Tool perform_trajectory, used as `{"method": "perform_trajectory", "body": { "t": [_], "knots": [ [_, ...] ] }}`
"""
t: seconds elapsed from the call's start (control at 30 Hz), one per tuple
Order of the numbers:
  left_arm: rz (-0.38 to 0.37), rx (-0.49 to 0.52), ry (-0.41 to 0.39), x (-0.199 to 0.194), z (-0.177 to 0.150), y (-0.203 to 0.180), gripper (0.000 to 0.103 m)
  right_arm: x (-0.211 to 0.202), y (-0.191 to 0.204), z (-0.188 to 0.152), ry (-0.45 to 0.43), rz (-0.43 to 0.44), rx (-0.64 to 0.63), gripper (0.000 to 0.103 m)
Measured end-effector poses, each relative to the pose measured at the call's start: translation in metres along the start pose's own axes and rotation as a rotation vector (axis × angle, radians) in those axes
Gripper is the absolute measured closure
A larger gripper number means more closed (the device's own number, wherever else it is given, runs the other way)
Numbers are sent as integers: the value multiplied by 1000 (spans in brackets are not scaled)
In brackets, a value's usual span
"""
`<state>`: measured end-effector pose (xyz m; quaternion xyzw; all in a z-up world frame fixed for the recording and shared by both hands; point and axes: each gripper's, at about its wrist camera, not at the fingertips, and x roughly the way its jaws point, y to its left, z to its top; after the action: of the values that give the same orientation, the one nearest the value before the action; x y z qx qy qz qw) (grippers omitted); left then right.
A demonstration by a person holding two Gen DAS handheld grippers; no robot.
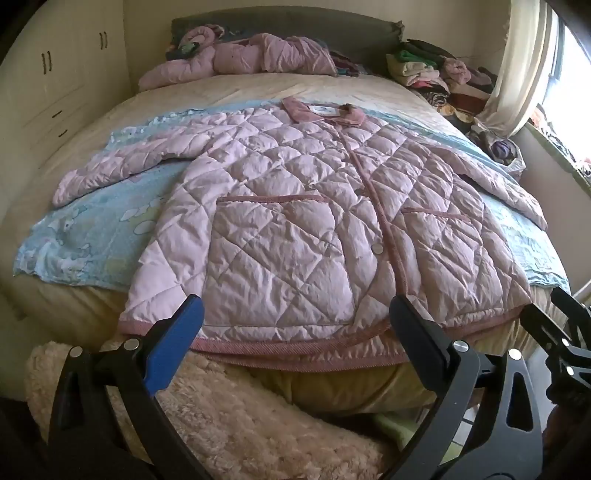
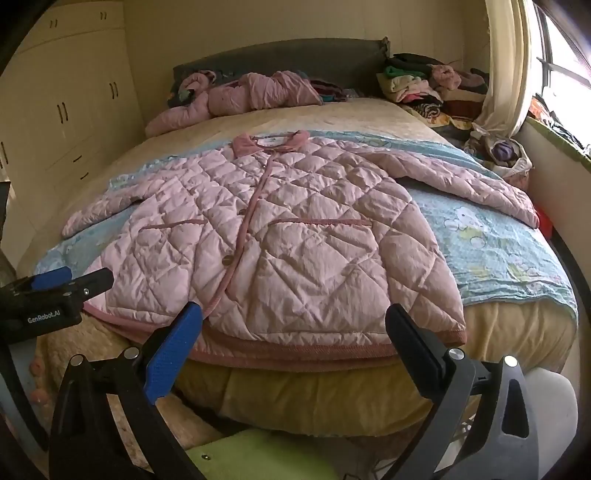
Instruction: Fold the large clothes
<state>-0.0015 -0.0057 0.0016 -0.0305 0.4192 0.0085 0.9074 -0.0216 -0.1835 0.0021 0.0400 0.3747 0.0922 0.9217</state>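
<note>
1. I see a pink quilted jacket [image 1: 295, 221] spread flat, front side up, on a bed [image 1: 258, 92]; its collar [image 1: 321, 110] points toward the grey headboard [image 1: 280, 26] and its hem hangs just over the near edge of the mattress.
2. The jacket lies on a light blue printed blanket [image 1: 92, 229]; both sleeves stretch outward, one to each side, resting on that blanket.
3. My left gripper [image 1: 295, 325] hovers just in front of the hem, near the jacket's middle; its jaws stand wide apart and hold nothing.
4. My right gripper [image 2: 293, 332] hovers beside it, in front of the hem of the jacket [image 2: 266, 236]; its jaws are likewise spread wide, empty, not touching the fabric that I can tell.
5. In the right wrist view the left gripper [image 2: 70, 284] shows at the left edge, level with the jacket's corner.
6. A second pink quilted garment [image 1: 258, 55] lies bunched at the head of the bed; a pile of mixed clothes [image 1: 436, 74] sits at the far right corner, beside a cream curtain [image 1: 517, 74].
7. Cream wardrobe doors [image 1: 62, 66] fill the wall to the left; a fluffy beige rug [image 1: 229, 417] lies below the bed's near edge.
</note>
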Motion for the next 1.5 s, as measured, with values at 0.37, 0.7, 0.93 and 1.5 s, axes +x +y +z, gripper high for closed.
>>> {"method": "perform_trajectory", "body": {
  "t": [0.37, 0.7, 0.93, 1.5],
  "knots": [
    [2, 0, -1, 0, -1, -1, 9, -2, 0, 1, -5, -1, 0, 4],
    [1, 1, -2, 0, -1, 0, 9, -2, 2, 1, -7, 2, -8, 4],
    [1, 2, -2, 0, -1, 0, 9, -3, 4, 1, -8, 7, -13, 4],
    [6, 5, 3, -3, -4, -1, 9, 1, 4, 2, 2, 26, -6, 4]
  ]
}}
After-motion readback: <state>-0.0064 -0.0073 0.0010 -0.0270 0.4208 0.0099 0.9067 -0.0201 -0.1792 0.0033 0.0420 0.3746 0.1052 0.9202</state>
